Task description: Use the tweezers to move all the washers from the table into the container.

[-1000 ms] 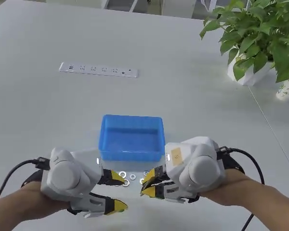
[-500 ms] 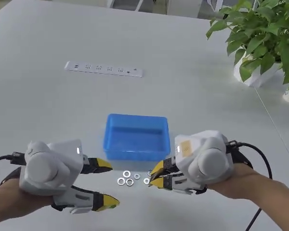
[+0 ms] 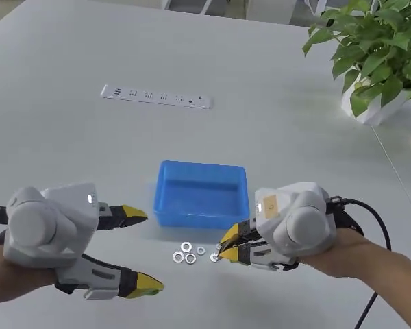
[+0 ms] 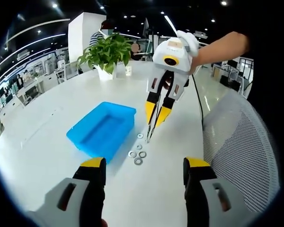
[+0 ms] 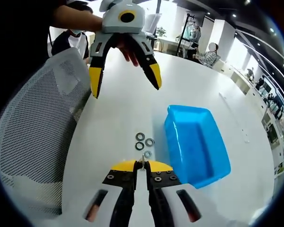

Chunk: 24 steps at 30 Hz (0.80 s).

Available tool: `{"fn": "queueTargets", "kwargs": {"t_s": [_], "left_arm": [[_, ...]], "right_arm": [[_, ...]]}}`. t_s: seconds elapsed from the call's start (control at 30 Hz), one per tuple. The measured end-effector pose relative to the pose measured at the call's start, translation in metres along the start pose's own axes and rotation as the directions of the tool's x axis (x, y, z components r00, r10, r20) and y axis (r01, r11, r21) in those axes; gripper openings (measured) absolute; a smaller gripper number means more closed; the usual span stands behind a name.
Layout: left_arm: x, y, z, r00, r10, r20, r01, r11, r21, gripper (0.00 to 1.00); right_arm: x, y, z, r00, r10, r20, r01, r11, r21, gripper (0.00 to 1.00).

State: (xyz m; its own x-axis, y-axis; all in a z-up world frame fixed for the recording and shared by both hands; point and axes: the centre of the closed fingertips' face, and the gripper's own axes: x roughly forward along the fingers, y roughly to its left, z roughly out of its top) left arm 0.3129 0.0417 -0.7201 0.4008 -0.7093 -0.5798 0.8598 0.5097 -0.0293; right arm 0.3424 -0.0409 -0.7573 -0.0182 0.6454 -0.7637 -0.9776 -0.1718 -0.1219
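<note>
Blue rectangular container (image 3: 198, 218), open side up, empty; five small silver washers (image 3: 185, 247) flat on table just beside its near wall; thin tweezers (image 4: 149, 131) clamped in right gripper (image 3: 224, 250) jaws, tips at washers.

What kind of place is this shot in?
Probably an open-plan office or lab: a big white table with a power strip and a plant, a mesh chair, and people at other desks behind.

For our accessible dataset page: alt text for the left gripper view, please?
The right tool, shut on tweezers, points their tips down at washers on a white table beside a blue container. The left tool frames the foreground, jaws open.
</note>
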Motion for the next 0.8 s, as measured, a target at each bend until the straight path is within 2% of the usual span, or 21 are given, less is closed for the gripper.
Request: {"fn": "queueTargets", "kwargs": {"t_s": [0.2, 0.33, 0.5, 0.8], "left_arm": [[-0.018, 0.008, 0.002, 0.9992, 0.038, 0.01, -0.038, 0.999, -0.02, 0.81], [-0.026, 0.013, 0.0, 0.9981, 0.062, 0.007, -0.062, 0.998, -0.02, 0.81], [-0.029, 0.015, -0.002, 0.9969, 0.078, 0.005, -0.078, 0.997, -0.028, 0.81], [-0.032, 0.015, -0.005, 0.997, 0.077, 0.001, -0.077, 0.997, -0.03, 0.81]], "right_arm": [[0.003, 0.0, 0.001, 0.9999, 0.01, 0.006, -0.01, 1.0, 0.001, 0.09], [0.005, 0.001, -0.001, 0.9999, 0.017, -0.003, -0.017, 1.0, -0.003, 0.09], [0.005, 0.0, 0.001, 0.9998, 0.02, 0.0, -0.02, 1.0, 0.005, 0.09], [0.006, 0.002, -0.001, 0.9995, 0.033, -0.005, -0.033, 0.999, 0.013, 0.09]]}}
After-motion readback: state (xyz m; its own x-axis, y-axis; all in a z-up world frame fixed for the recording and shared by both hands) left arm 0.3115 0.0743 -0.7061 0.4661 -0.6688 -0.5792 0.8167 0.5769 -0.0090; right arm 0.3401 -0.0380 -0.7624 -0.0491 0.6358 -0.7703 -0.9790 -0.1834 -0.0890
